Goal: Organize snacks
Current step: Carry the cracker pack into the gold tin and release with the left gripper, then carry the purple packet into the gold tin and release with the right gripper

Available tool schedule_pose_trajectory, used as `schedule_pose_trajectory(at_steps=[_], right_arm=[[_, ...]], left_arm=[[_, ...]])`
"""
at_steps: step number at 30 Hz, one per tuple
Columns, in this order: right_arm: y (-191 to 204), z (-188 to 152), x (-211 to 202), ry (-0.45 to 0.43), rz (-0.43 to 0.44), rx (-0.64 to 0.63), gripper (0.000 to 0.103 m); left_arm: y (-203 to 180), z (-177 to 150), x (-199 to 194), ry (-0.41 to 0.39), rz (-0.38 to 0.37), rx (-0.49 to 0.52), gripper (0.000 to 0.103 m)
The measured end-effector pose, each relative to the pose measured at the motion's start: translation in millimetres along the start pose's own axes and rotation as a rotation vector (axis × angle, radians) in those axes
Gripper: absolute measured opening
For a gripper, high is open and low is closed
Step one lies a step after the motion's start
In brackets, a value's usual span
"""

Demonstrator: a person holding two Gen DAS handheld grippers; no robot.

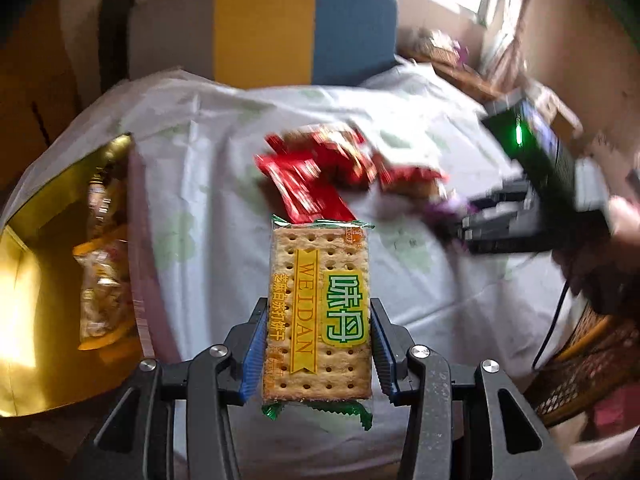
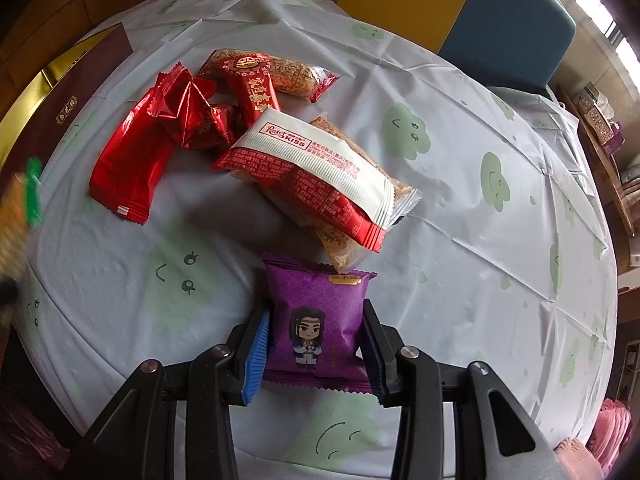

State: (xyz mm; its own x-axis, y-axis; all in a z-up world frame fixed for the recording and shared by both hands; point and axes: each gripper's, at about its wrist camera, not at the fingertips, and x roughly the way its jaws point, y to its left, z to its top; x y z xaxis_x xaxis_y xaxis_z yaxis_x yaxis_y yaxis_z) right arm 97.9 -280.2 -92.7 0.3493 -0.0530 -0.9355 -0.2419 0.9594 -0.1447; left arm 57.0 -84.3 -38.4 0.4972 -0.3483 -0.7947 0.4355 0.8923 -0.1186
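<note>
My left gripper point(image 1: 318, 344) is shut on a cracker packet point(image 1: 318, 312) with green ends and holds it above the table. My right gripper point(image 2: 316, 350) is shut on a purple snack packet point(image 2: 318, 316) with a cartoon figure, just above the tablecloth. A pile of red snack packets point(image 2: 132, 160) and a red and white packet point(image 2: 316, 172) lies in front of the right gripper; the pile also shows blurred in the left wrist view point(image 1: 320, 172). A gold box point(image 1: 44, 240) at the left holds yellow snack bags point(image 1: 104, 292). The right gripper's body point(image 1: 532, 204) shows in the left wrist view.
A white tablecloth point(image 2: 480, 240) with green cloud prints covers the round table. A yellow and blue chair point(image 1: 280, 28) stands behind it. The box's dark red lid edge point(image 2: 80, 92) shows at the table's left. A wicker basket point(image 1: 588, 364) is at the right.
</note>
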Motion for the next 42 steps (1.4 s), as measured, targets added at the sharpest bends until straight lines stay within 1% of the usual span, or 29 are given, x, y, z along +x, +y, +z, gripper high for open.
schedule_pose_trajectory(at_steps=[4,7,10,11,14,17,20,23,24,26,28,29,30,33,35,36,39,42], right_arm=[[6,-2,-2,-0.01,-0.019,-0.023,0.041],[9,-4,-2,-0.016,-0.026,-0.034,0.041],[12,-7,-3,-0.018,-0.03,-0.036,0.041],[13,-8,-3,-0.019,-0.032,-0.037,0.041],[14,-8,-4,-0.019,-0.034,-0.039,0.041],[13,-8,-5,-0.018,-0.033,-0.037,0.041],[13,-7,-5,-0.019,-0.037,-0.039,0.041],[13,-7,-5,-0.017,-0.039,-0.036,0.041],[12,-6,-4,-0.017,-0.037,-0.034,0.041],[10,-5,-4,-0.014,-0.032,-0.024,0.041],[8,-4,-3,-0.012,-0.027,-0.017,0.042],[7,-3,-3,-0.011,-0.025,-0.012,0.042],[5,-3,-2,-0.01,-0.024,-0.011,0.042],[4,-2,-2,-0.01,-0.024,-0.011,0.042],[5,-2,-2,-0.011,-0.025,-0.012,0.041],[4,-2,-2,-0.011,-0.026,-0.013,0.041],[5,-2,-1,-0.014,-0.035,-0.02,0.041],[8,-4,-1,-0.016,-0.038,-0.023,0.041]], left_arm=[[35,8,-29,-0.06,0.01,-0.125,0.047],[71,12,-56,-0.115,0.07,-0.231,0.047],[107,10,-73,-0.138,0.115,-0.341,0.047],[123,7,-79,-0.145,0.146,-0.387,0.047],[156,-4,-81,-0.124,0.193,-0.492,0.047],[188,-18,-78,-0.085,0.19,-0.629,0.047],[207,-25,-66,-0.041,0.18,-0.734,0.047],[214,-27,-48,-0.01,0.168,-0.784,0.047],[214,-26,-42,0.001,0.153,-0.786,0.047],[212,-22,-30,0.031,0.133,-0.746,0.048],[208,-23,-22,0.053,0.149,-0.746,0.054],[206,-24,-21,0.055,0.154,-0.732,0.054],[207,-24,-21,0.051,0.169,-0.725,0.054],[202,-27,-23,0.052,0.25,-0.677,0.054],[203,-31,-26,0.046,0.249,-0.676,0.054],[202,-32,-28,0.04,0.267,-0.667,0.054],[191,-34,-35,0.025,0.354,-0.597,0.054],[181,-38,-42,0.014,0.398,-0.549,0.054]])
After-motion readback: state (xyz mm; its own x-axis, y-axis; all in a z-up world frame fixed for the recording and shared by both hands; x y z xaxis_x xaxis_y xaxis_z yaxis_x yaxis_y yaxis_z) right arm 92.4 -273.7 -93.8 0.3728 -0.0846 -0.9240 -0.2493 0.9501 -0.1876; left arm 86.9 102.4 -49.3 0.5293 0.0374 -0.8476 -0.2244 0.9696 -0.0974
